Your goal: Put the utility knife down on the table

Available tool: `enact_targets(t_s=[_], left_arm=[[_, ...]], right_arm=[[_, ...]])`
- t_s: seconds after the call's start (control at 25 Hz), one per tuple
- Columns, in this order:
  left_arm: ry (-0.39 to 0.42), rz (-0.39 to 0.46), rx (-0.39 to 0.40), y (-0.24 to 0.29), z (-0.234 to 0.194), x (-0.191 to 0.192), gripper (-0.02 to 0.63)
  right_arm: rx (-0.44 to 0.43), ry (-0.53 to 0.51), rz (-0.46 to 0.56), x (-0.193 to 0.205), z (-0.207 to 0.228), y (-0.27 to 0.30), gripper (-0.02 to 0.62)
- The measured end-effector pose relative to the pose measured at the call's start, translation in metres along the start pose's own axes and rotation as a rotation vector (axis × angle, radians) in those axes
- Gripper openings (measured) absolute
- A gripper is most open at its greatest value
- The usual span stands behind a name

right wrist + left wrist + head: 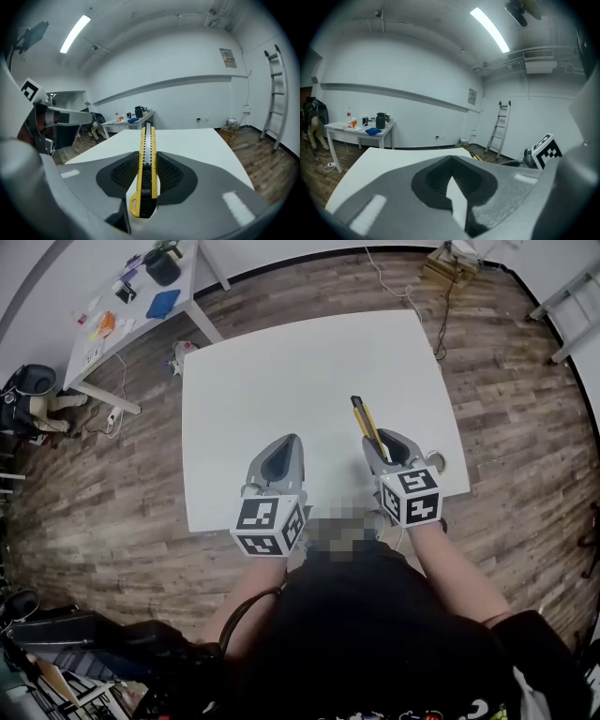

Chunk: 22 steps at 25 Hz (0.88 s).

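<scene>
The right gripper [146, 165] is clamped on the utility knife [147, 136]. Its ribbed inner faces grip the yellow-and-black body near the butt end, and the rest of the knife runs straight out ahead between the jaws. The left gripper [450, 174] has its jaws together on nothing and hangs beside the right, over the near edge of the white table [281, 371]. The knife is over the table's near right part; whether it touches the surface cannot be judged from these views. To set it down well, the right gripper should be lowered until the knife lies flat, well in from the edge, and only then opened.
</scene>
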<state>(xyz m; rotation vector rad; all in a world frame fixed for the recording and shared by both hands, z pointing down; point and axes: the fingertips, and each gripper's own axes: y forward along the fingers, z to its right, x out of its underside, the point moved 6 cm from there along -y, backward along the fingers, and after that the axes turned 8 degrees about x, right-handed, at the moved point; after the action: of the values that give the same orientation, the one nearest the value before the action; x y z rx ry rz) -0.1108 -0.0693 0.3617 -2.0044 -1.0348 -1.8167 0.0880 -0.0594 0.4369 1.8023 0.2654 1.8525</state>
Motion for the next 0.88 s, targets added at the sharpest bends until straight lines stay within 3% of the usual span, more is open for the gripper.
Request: enact_targets(t_s=[0.64,0.88], left_arm=[[-0.035,-0.049,-0.047,-0.006,-0.009,0.029,0.002],[-0.052,-0.056,-0.07,-0.013,-0.014,0.037,0.002]], right_arm=[[0.017,-0.085,-0.261,0.068,0.002,0.099,0.14],[0.006,-0.121,-0.297,0.078,-0.006,0.111,0.14]])
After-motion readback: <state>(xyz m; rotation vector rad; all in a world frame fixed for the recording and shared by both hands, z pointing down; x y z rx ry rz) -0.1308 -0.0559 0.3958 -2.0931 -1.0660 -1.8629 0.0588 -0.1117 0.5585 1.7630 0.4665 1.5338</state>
